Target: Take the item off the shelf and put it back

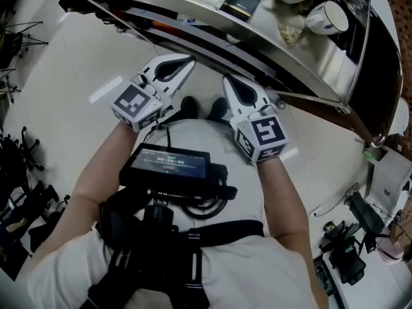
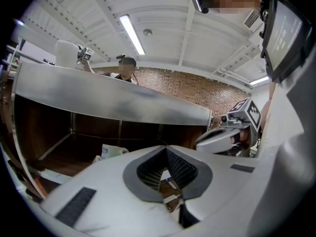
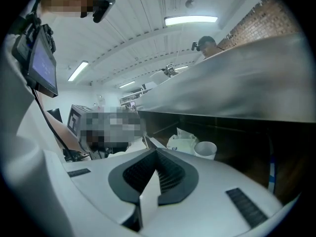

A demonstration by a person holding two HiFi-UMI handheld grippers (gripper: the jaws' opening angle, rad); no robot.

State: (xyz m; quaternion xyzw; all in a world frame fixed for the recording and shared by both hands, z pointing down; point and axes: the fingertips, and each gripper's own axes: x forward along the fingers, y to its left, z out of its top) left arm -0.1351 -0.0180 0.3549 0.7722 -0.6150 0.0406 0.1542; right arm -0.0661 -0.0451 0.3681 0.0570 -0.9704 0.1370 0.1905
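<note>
Strapped at chest: dark screen (image 1: 170, 163), cable (image 1: 199, 205) looped beneath. Far left on pale floor (image 1: 77, 76): tripods (image 1: 19, 31). Lower right: black camera gear (image 1: 347, 256). Overhead: strip light (image 2: 132, 33). Behind: brick wall (image 2: 197, 85).

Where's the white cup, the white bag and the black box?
white cup (image 3: 205, 151): right gripper view, on its side wall.
white bag (image 3: 181, 143): right gripper view, on its crumpled front.
black box (image 1: 242, 0): head view, on its top face.

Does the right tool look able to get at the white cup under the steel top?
Probably yes: the white cup stands ahead of the right tool with nothing between, though its shut jaws must open first.
</note>
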